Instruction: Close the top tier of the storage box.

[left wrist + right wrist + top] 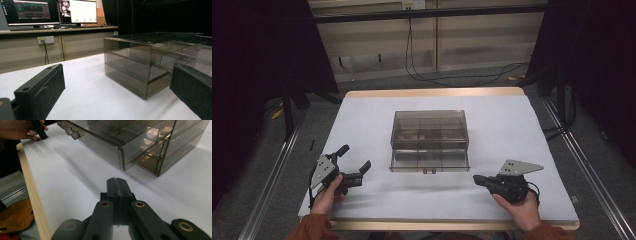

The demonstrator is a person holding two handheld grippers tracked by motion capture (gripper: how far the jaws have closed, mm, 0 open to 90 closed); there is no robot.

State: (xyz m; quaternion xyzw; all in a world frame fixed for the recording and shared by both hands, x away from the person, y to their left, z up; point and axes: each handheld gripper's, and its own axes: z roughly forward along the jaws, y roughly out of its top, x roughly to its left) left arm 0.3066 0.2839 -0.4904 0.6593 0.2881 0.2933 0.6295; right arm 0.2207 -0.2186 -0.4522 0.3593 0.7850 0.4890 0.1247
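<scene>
High view: a smoky transparent plastic drawer box (429, 141) sits mid-table, lower drawer pulled out. Left gripper (357, 164) near its front-left. Left gripper view: jaws spread wide. Right gripper view: right gripper (116, 182) pressed together, empty, before the box.

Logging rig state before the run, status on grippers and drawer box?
Left gripper open, holding nothing. Right gripper shut, empty. Smoked clear drawer box mid-table, lower drawer pulled partly out. White table bare between grippers and box.
</scene>
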